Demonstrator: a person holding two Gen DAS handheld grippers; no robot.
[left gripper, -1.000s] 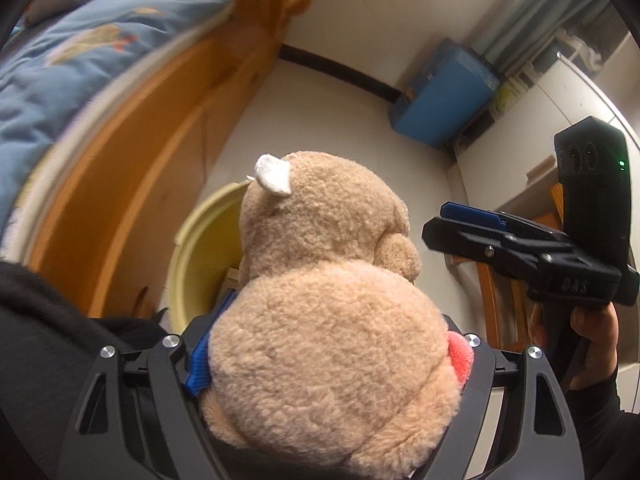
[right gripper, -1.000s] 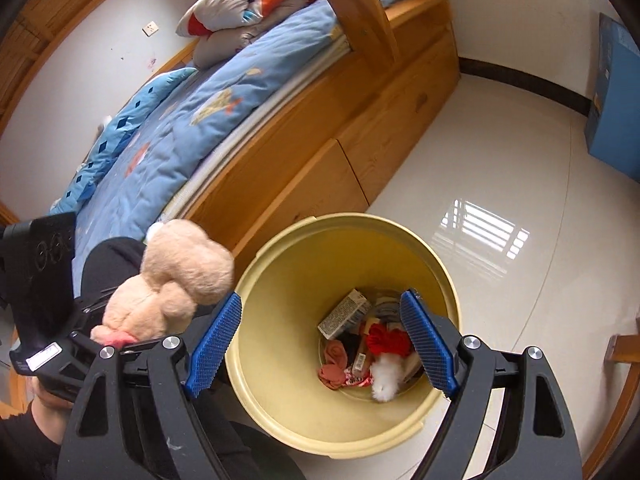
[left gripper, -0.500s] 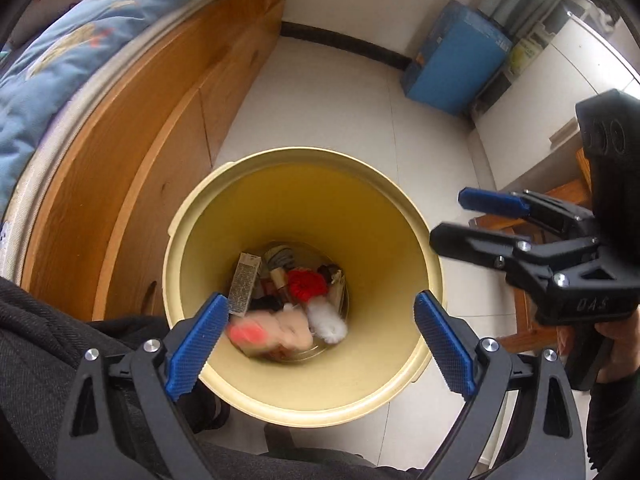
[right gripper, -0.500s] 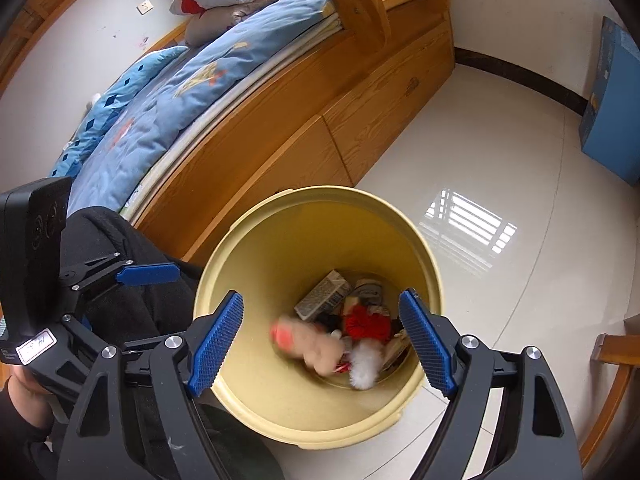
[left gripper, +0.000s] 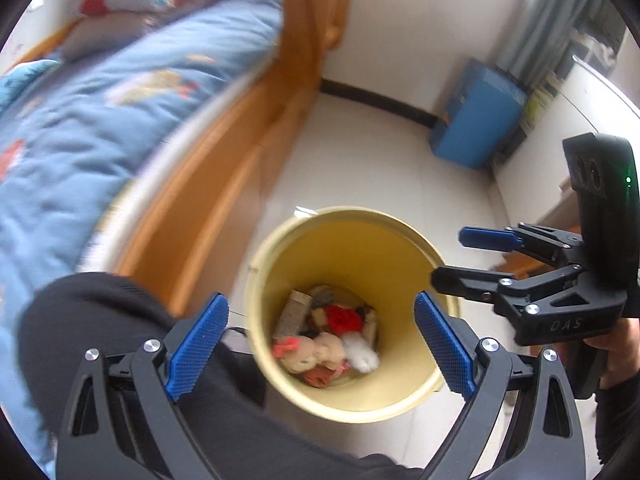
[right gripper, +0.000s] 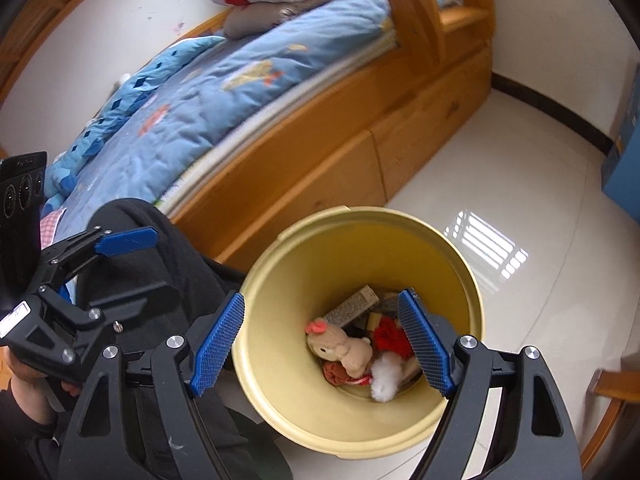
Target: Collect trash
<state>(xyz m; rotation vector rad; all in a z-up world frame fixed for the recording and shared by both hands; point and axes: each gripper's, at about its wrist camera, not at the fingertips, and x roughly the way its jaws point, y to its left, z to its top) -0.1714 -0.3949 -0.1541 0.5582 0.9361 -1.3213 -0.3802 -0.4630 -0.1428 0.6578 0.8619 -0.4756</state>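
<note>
Both grippers hang over a yellow bin (right gripper: 280, 360) that stands on the pale tiled floor (right gripper: 520, 184) just beside a wooden bed (right gripper: 320, 160) with a blue quilt (right gripper: 192, 108). The left gripper (left gripper: 320, 344) has its blue-padded jaws spread wide with nothing between them; through the gap the bottom of the bin shows. The right gripper (right gripper: 324, 340) is likewise open and empty, its jaws framing the bin's inside from the other side. In the bottom of the bin lies a small tan stuffed bear (right gripper: 344, 348), on its side on top of the other rubbish, with a pink ear turned up toward the bed side. Touching it are a white fluffy tuft (right gripper: 382, 376), a red woolly piece (right gripper: 388, 332) and a small printed carton (right gripper: 352, 308) leaning against the wall of the bin. A person's dark-clothed knee (right gripper: 160, 264) sits between the bed and the bin. A blue box (left gripper: 476, 124) stands against the far wall, well apart from the bin. The left wrist view is blurred on the bed side.
</note>
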